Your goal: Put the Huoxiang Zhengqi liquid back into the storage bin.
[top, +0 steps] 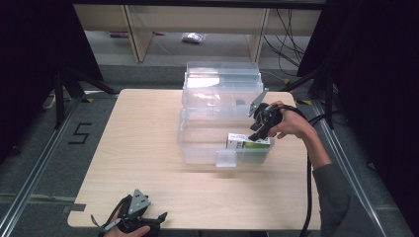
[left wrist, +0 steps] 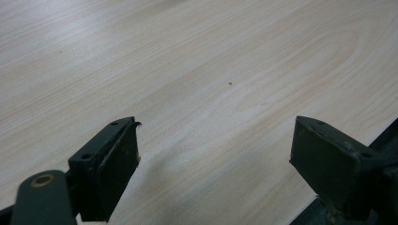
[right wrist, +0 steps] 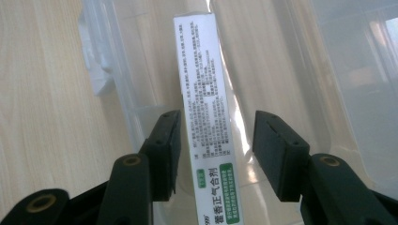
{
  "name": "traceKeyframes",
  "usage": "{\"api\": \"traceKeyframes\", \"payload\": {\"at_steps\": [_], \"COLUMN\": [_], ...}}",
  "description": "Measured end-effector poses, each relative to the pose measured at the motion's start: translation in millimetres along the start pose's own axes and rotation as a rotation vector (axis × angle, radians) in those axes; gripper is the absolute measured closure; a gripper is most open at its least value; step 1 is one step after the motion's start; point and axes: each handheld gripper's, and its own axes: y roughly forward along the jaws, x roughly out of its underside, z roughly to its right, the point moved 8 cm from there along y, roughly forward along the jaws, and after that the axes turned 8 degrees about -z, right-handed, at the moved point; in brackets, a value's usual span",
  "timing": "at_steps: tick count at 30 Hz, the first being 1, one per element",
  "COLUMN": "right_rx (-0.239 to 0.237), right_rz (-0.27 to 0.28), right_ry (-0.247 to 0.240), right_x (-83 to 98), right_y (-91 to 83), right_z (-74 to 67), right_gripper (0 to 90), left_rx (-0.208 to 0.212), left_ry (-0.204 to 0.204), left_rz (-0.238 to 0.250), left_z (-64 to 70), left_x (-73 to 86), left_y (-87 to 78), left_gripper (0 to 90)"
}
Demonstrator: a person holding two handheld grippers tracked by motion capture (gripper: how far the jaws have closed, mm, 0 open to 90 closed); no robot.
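Right gripper [right wrist: 216, 140] astride box [right wrist: 204, 93], pointing lengthwise away.

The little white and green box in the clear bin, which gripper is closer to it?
Right. The right gripper hangs over the box in the bin, fingers open on either side. The left gripper sits far off at the table's near edge.

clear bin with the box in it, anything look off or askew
Nothing stands out. The white and green box lies flat inside the clear bin, along its near wall, undamaged. The right gripper straddles it with jaws open, off its sides.
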Motion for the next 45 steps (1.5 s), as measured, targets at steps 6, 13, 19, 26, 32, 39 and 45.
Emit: {"api": "traceKeyframes", "payload": {"at_steps": [6,13,19,26,32,39,45], "right_rx": [0.009,0.042,0.064,0.078,0.102,0.113,0.096], "right_rz": [0.016,0.063,0.084,0.116,0.171,0.233,0.277], "right_ry": [0.028,0.106,0.163,0.199,0.257,0.292,0.374], "right_x": [2.2,0.4,-1.3,-1.4,-1.2,0.3,1.7], "right_y": [-3.4,-8.3,-13.5,-16.5,-18.6,-17.0,-13.7], "right_z": [-0.8,1.5,1.3,-7.1,-13.0,-21.6,-31.7], "right_gripper": [51.4,48.8,44.8,41.0,40.3,37.5,34.0], "left_rx": [0.002,-0.004,0.002,0.004,-0.006,-0.001,-0.002], "left_ry": [0.014,-0.006,0.000,-0.017,0.015,0.015,-0.011], "left_rz": [-0.008,0.001,0.004,0.018,-0.012,-0.012,0.008], "left_z": [-0.6,-0.1,-0.1,0.9,-2.9,-2.9,-2.0], "left_x": [0.7,0.1,-0.1,-1.2,0.9,1.0,-0.2], "left_y": [-0.7,-0.1,-1.2,-0.3,-2.2,-2.2,-1.4], "left_gripper": [15.0,15.0,15.0,15.0,15.0,15.0,15.0]}}
